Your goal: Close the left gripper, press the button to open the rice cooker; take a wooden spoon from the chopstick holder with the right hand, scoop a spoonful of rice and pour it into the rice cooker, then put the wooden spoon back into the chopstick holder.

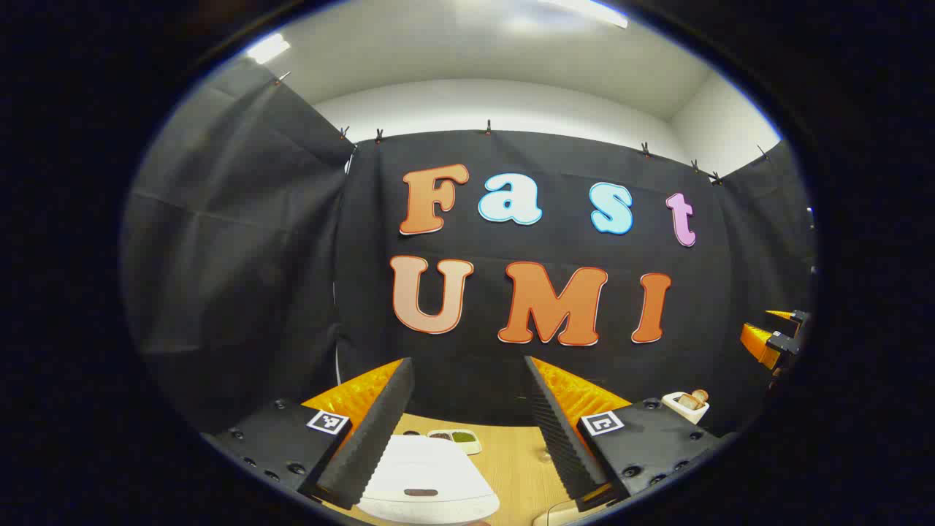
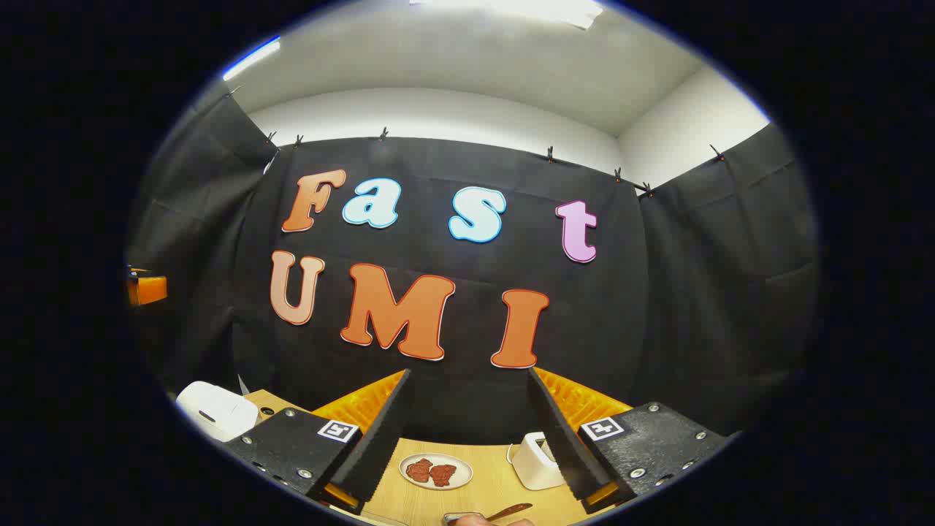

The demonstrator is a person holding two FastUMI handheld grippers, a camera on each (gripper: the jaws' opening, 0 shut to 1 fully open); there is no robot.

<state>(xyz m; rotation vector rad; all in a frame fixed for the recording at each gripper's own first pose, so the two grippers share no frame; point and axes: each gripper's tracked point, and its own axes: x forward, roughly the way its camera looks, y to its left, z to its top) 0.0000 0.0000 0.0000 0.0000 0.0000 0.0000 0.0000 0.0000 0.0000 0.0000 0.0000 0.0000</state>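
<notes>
Left gripper view: left gripper (image 1: pixel 467 431) is spread open, empty; rice cooker (image 1: pixel 427 478) sits just below and ahead between its fingers, lid down. Its shell looks rigid and smooth; press squarely on the dark button (image 1: pixel 421 492). Right gripper (image 2: pixel 467 438) likewise gapes, holding nothing.

Bright ceiling lights (image 1: pixel 584 11) overhead, sharp focus, strong fisheye bending at edges.

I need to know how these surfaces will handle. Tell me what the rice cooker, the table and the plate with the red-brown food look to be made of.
Rice cooker: smooth white plastic by the look, with a soft, even sheen on its lid. Table: light wood or wood-look laminate, matte, with faint grain lines. Plate: white, glossy, probably ceramic or melamine; the look leaves that open.
</notes>
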